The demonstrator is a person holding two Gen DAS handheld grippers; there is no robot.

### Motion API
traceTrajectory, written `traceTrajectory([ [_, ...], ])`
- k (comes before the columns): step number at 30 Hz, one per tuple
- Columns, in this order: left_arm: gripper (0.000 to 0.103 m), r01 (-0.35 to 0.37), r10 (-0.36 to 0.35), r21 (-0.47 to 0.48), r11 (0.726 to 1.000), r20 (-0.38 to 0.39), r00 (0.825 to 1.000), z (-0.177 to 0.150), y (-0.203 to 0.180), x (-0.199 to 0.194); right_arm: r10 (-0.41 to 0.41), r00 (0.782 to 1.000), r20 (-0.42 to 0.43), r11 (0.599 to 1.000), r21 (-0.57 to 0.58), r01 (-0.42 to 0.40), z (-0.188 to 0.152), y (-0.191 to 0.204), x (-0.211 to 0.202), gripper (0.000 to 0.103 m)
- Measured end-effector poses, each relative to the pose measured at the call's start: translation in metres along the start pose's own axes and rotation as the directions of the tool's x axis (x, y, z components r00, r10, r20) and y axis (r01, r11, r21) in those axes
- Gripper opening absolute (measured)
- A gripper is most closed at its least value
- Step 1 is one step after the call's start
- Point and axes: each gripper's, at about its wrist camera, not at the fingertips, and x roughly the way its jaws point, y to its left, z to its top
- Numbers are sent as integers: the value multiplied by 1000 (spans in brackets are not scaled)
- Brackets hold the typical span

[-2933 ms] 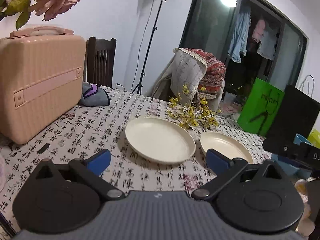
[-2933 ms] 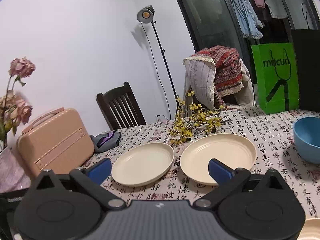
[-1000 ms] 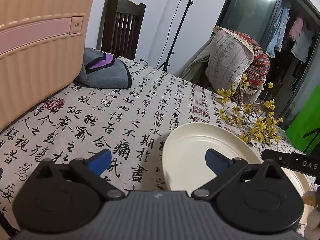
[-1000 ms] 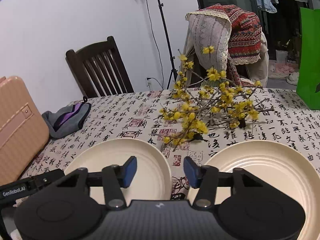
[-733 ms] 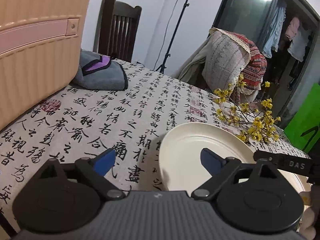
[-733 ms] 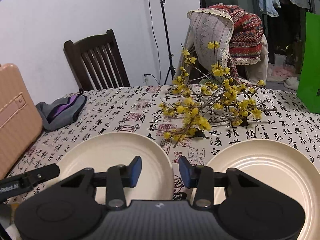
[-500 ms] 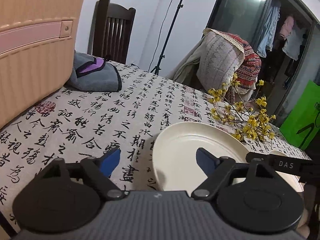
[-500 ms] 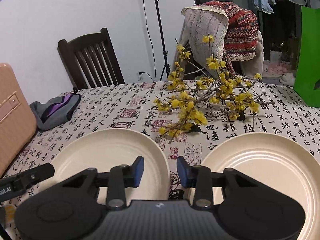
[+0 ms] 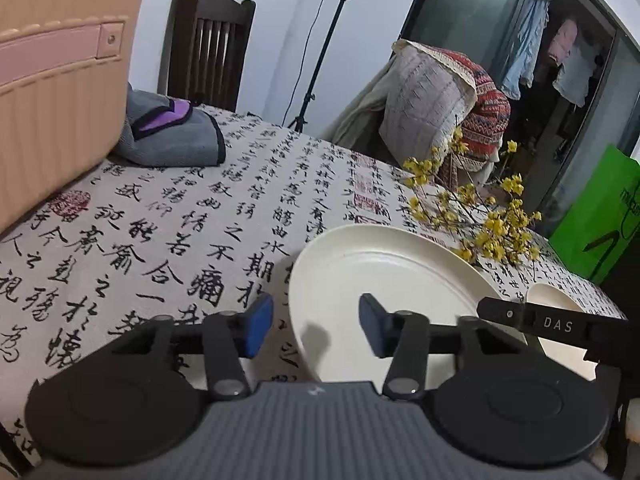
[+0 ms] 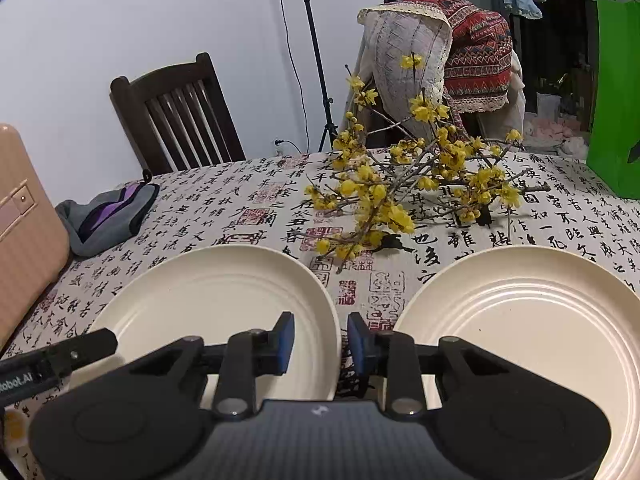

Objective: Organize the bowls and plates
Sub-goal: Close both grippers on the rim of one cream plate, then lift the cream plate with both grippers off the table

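Two cream plates lie side by side on the calligraphy tablecloth. My left gripper [image 9: 314, 330] straddles the left rim of the left plate [image 9: 392, 280]; its jaws are closing and the blue pads stand clear of the rim. My right gripper [image 10: 320, 342] straddles the right rim of the same left plate [image 10: 216, 292], jaws closing, with the rim close to the right pad and a gap still showing. The right plate [image 10: 520, 320] lies just beside that gripper and shows small as the right plate [image 9: 556, 304] in the left wrist view.
A pink suitcase [image 9: 52, 80] stands at the left with a grey and purple pouch [image 9: 172, 136] beside it. A yellow flower branch [image 10: 400, 192] lies behind the plates. A dark wooden chair [image 10: 176, 116] and a green bag [image 9: 600, 216] border the table.
Both grippers' jaws have narrowed around the left plate's rims, the left one by far the more. Neither hand has shifted much over the last second.
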Motion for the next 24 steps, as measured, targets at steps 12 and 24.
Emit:
traceTrajectory([
  [12,29,-18,18,30,999,-17,1000,-2,-2,4,5,1000,5,1000,-3,-5,-5,-2,1,13],
  [24,29,-43,43,35,998,6,999,-1,-2,1,-3,1000,2,999,-47,3,-7,4,-2,9],
])
